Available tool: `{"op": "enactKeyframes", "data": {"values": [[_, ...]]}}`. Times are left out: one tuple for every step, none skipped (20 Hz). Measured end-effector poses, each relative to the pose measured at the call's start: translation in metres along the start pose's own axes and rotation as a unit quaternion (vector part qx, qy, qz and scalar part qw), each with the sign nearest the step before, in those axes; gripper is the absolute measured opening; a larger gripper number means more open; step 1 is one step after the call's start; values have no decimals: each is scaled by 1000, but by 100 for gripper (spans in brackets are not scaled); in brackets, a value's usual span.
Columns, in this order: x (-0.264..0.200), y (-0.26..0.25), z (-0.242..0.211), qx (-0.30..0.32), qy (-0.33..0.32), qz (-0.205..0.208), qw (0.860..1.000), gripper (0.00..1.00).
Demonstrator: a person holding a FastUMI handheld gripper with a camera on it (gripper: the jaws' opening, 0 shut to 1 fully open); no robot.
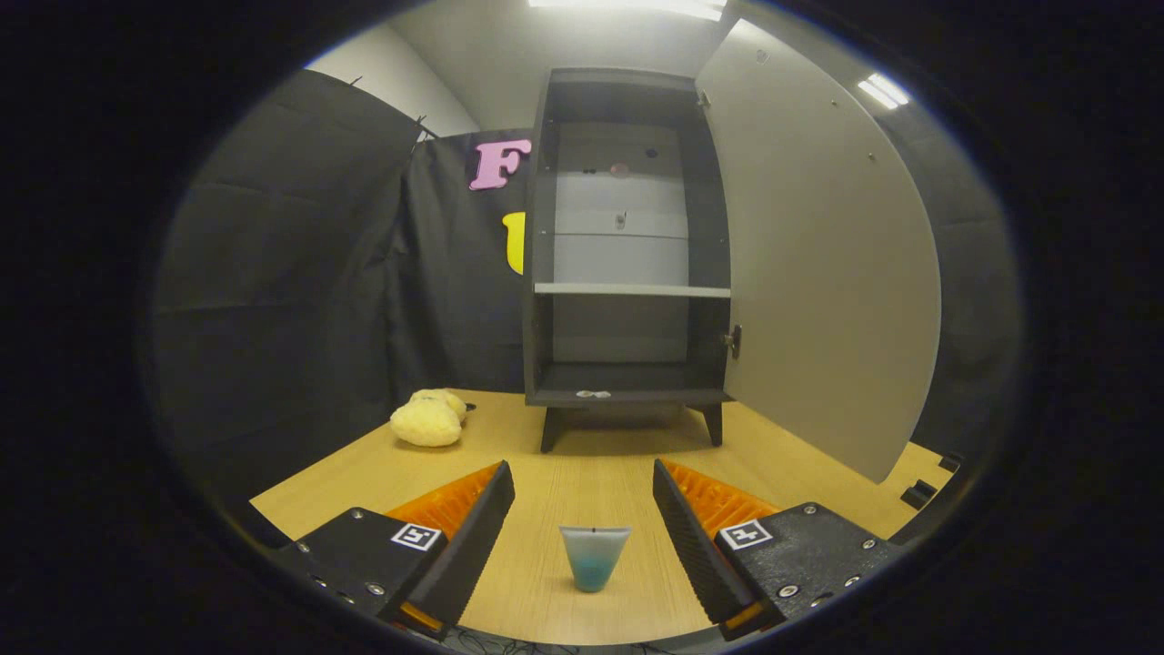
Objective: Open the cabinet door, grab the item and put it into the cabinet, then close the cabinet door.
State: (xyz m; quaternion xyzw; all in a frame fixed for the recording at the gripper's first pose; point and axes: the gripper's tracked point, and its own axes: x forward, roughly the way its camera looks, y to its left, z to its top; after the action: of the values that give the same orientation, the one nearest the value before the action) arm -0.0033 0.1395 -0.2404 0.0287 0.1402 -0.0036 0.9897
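Note:
A dark cabinet (627,246) stands on short legs at the far end of the wooden table (582,482). Its pale door (818,264) is swung wide open to the right, with a small knob on its inner edge. One pale shelf crosses the cabinet's middle; the compartments look bare. A yellow plush item (429,420) lies on the table left of the cabinet, well beyond my left finger. My gripper (583,482) hovers low over the table, open, with nothing held. A small translucent cone-shaped cup with blue at its bottom (593,557) sits between the fingers, near their base.
Black cloth walls close the booth on the left, behind the cabinet and on the right. The open door overhangs the table's right side. Small dark blocks (920,491) sit at the table's right edge.

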Motion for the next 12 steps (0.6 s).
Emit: {"op": "enactKeyframes", "data": {"values": [[3, 2, -12, 2, 14, -1, 1000, 95], [9, 3, -23, 3, 27, -2, 1000, 95], [11, 3, -33, 4, 41, -4, 999, 95], [14, 2, -43, 4, 51, -8, 999, 95], [16, 2, -51, 6, 61, -11, 998, 95], [19, 3, -61, 8, 73, -12, 997, 95], [19, 3, -69, 9, 82, -14, 996, 95], [21, 2, -75, 9, 91, -17, 996, 95], [21, 1, -80, 10, 97, -19, 995, 95], [23, 0, -86, 11, 103, -21, 994, 93], [24, 0, -90, 13, 108, -22, 994, 92], [26, 0, -93, 16, 113, -22, 993, 88]]}}
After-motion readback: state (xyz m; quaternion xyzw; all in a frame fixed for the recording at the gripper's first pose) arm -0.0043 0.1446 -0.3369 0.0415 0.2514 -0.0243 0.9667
